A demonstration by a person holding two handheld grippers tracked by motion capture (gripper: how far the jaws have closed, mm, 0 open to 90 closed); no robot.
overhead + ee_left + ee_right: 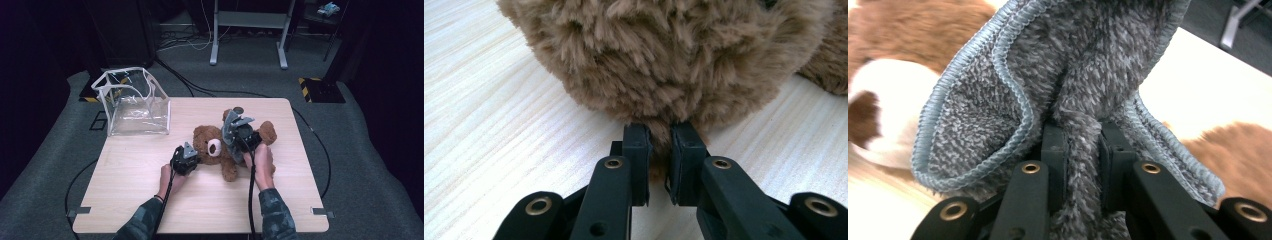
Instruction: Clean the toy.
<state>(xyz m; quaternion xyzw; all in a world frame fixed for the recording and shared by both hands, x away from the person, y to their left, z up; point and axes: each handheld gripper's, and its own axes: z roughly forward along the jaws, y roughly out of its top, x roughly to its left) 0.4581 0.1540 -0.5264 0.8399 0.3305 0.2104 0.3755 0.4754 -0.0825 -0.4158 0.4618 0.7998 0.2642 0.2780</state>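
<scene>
A clear plastic bag with white trim stands open at the far left corner of the light wooden table, its mouth facing up. Beyond the table, grey carpet covers the floor, with black cables trailing across it and the grey metal legs of a stand farther back.

The high view looked forward and down on the whole table from afar. Both gripper views sat very near, sharing the teddy bear.
</scene>
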